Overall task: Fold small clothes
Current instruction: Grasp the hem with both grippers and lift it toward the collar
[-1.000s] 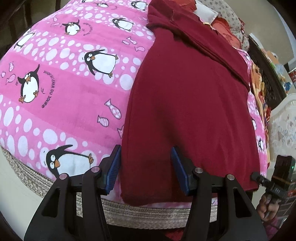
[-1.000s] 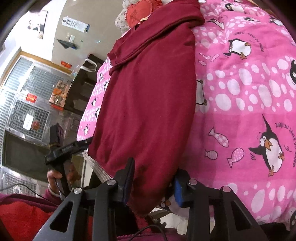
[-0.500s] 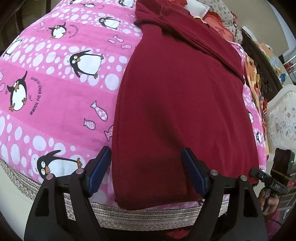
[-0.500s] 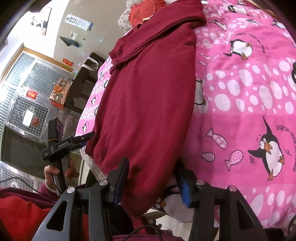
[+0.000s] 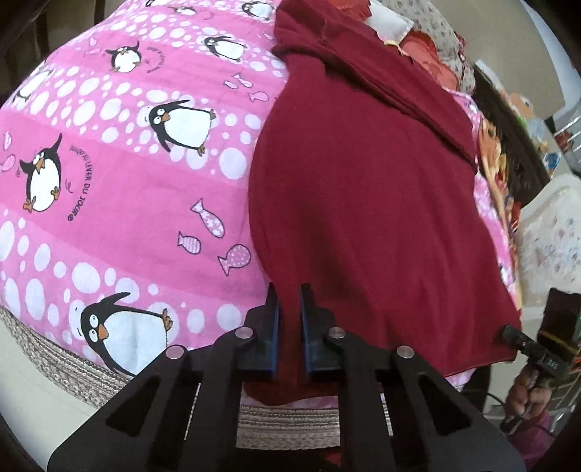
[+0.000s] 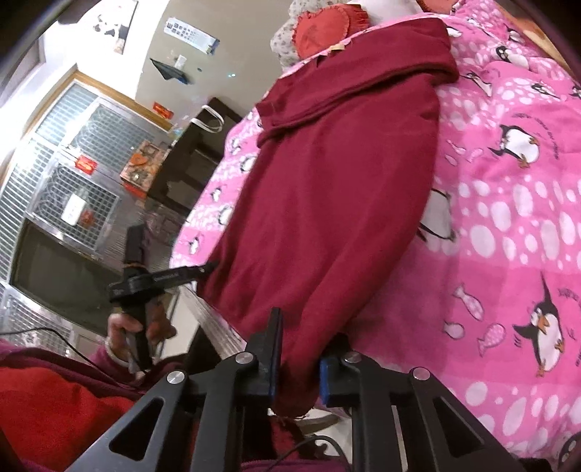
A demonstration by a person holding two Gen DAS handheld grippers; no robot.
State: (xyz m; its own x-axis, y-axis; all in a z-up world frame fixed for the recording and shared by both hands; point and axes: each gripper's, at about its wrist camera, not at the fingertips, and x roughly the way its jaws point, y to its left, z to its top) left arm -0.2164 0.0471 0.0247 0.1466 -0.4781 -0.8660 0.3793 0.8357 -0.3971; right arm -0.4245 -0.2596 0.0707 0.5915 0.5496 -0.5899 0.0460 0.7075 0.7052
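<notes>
Pink fleece printed with penguins, fish and white dots fills the left of the left wrist view — a blanket (image 5: 120,203) spread over a bed whose woven mat edge (image 5: 54,363) shows at the lower left. Right of it, from the centre to the right of the frame, lies the dark red garment (image 5: 363,203), flat on the blanket with its far end folded across at the upper centre. At the bottom centre the left gripper (image 5: 289,290) has just closed, and its blue pads pinch a narrow ridge of the garment's near left hem between them. At the lower right edge the other gripper's tip touches the garment's near right corner, with a hand (image 5: 526,395) under it.

In the right wrist view, a person's hand (image 6: 138,330) at the lower left holds the left gripper (image 6: 205,269), whose tip meets the garment's hem at the left of centre. A red sleeve (image 6: 54,406) fills the bottom left corner, and a metal grille door (image 6: 65,174) stands behind at the upper left. The dark red garment (image 6: 337,188) runs from the upper centre down to the bottom centre, where the right gripper (image 6: 299,326) has just been closing — its pads press a bunched corner of the fabric, which hangs off the bed's edge between them. The blanket (image 6: 508,218) covers the right half of the frame. A red heart-shaped cushion (image 6: 326,25) sits at the top centre beyond the garment.
</notes>
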